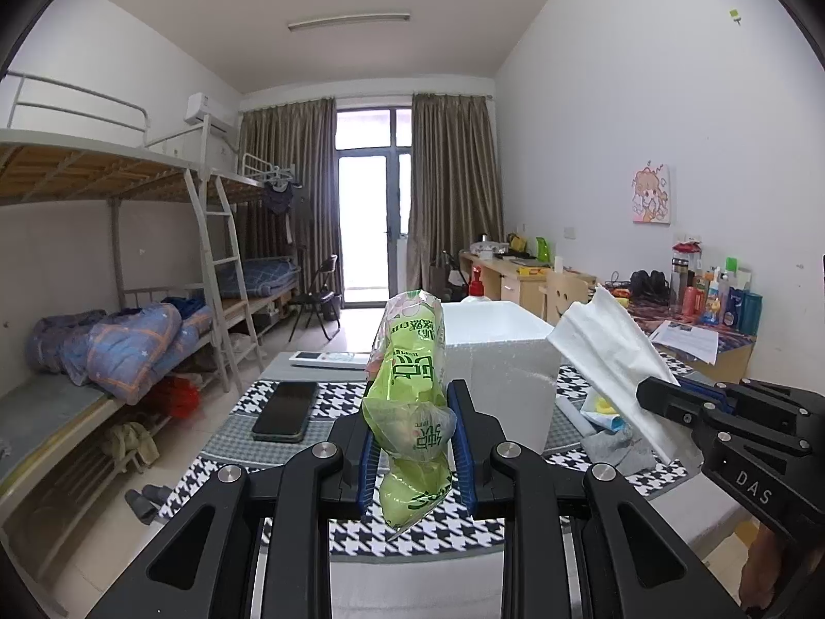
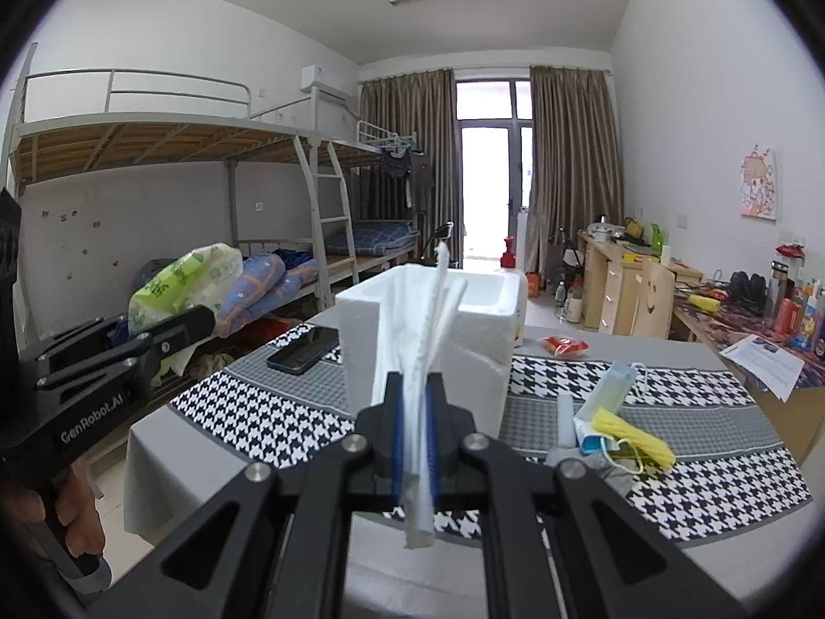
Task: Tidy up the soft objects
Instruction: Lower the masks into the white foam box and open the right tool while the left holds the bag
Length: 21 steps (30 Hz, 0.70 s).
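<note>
Presently, both grippers are hovering above the desk [image 2: 268,428], each carrying a soft item. The left gripper [image 1: 415,443] is holding a green tissue pack [image 1: 412,376] upright, its jaws clamped on the pack's lower middle. The right gripper [image 2: 412,443] is gripping a folded white tissue [image 2: 420,361], jaws pressed together on it, the sheet standing up in front of the white foam box [image 2: 443,320]. That box is sitting on the houndstooth cloth [image 2: 670,495] covering the desk. Near the box's right side, a yellow sponge-like piece [image 2: 631,436], a pale blue face mask [image 2: 611,394] and a grey cloth [image 1: 616,446] are lying in a small heap. A black phone [image 1: 285,411] is lying flat to the box's left.
</note>
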{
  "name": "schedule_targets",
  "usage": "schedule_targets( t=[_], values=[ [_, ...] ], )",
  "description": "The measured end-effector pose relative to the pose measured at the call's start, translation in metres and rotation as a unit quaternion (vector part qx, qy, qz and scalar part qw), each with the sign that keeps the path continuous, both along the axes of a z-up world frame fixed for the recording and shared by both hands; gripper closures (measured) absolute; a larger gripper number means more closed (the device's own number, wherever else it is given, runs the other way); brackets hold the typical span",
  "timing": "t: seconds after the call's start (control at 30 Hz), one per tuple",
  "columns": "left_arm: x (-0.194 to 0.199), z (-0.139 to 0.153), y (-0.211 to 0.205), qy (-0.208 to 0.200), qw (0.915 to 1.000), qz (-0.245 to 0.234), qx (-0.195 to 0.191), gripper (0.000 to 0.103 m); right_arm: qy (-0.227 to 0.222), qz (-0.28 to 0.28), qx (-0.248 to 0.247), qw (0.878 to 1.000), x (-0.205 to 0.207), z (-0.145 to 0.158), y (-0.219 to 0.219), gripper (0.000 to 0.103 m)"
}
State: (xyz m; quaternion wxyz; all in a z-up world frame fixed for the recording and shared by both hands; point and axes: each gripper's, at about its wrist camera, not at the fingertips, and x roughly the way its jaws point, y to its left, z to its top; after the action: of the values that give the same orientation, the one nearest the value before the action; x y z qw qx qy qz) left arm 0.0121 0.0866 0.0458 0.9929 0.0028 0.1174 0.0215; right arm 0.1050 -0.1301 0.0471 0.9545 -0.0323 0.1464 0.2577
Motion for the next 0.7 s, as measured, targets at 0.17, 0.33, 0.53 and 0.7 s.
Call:
schedule_targets(
  t=[0.17, 0.33, 0.53, 0.7],
  values=[
    [0.016, 0.007, 0.002, 0.002, 1.0000, -0.006, 0.002, 0.077, 0.001, -0.004, -0.001, 1.000, 0.016, 0.008, 0.001, 0.092],
    [0.036, 0.015, 0.003, 0.005, 0.9999, -0.009, 0.007, 0.077, 0.005, -0.004, 0.003, 1.000, 0.038, 0.014, 0.002, 0.092],
    [0.061, 0.028, 0.005, 0.006, 0.9998, -0.013, 0.010, 0.077, 0.013, -0.008, -0.004, 1.000, 0.067, 0.024, 0.008, 0.092],
    [0.081, 0.037, 0.004, 0.006, 0.9998, -0.015, 0.015, 0.077, 0.011, -0.005, -0.006, 1.000, 0.086, 0.030, 0.012, 0.092]
  ],
)
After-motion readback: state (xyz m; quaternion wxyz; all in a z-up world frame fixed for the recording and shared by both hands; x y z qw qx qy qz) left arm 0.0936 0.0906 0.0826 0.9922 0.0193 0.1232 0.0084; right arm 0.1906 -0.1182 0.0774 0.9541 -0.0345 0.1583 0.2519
